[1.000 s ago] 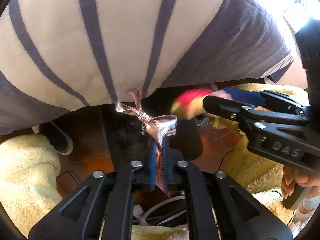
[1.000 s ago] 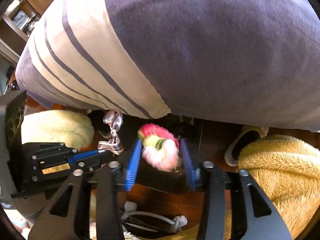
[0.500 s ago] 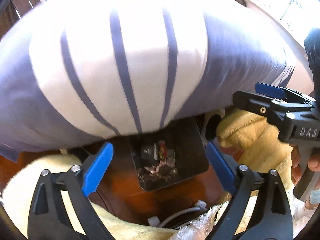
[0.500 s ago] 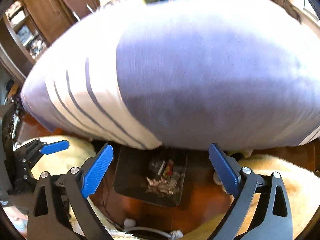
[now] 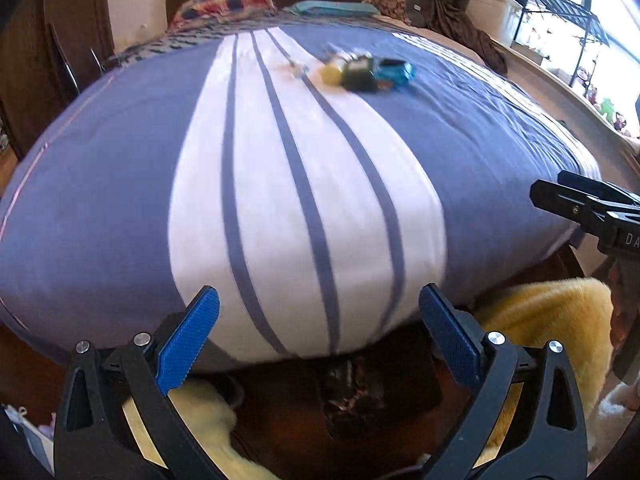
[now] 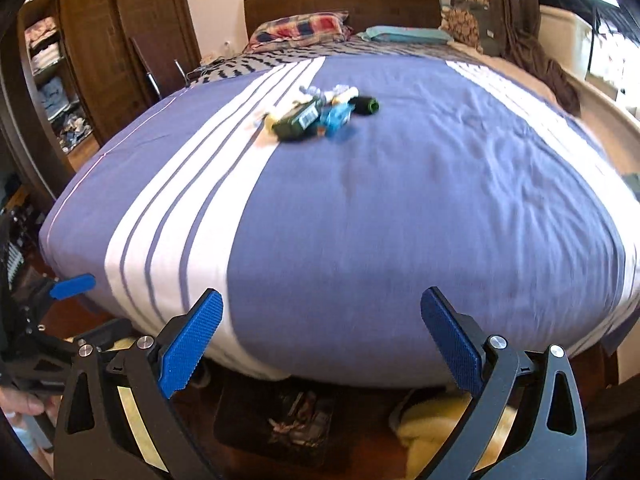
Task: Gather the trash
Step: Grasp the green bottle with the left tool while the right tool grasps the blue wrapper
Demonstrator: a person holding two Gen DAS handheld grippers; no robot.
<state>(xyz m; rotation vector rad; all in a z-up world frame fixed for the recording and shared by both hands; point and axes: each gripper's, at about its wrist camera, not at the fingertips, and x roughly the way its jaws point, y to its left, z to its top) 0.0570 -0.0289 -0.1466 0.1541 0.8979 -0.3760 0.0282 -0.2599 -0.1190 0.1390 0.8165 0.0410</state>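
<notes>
A pile of trash (image 5: 360,70) lies far up on the striped blue and white bedspread (image 5: 280,200): a dark green packet, a blue wrapper and small bits, seen too in the right wrist view as a trash pile (image 6: 316,114). On the floor at the bed's foot stands a dark bin (image 5: 380,392) with scraps inside, also seen as the bin (image 6: 280,412). My left gripper (image 5: 318,300) is open and empty above the bin. The jaws of my right gripper (image 6: 320,300) are opening, with nothing between them. Each gripper shows in the other's view: right gripper (image 5: 580,208), left gripper (image 6: 72,286).
Fluffy yellow rugs (image 5: 540,320) lie on the wooden floor on both sides of the bin. A shoe (image 6: 404,408) sits beside the bin. Pillows (image 6: 300,28) and a dark headboard (image 6: 340,0) are at the bed's far end, shelves of clothes (image 6: 52,80) to the left.
Both grippers opened and dropped the silver ribbon and the pink-yellow piece into the bin. Both then rose and tilted up, so the top of the bed came into view.
</notes>
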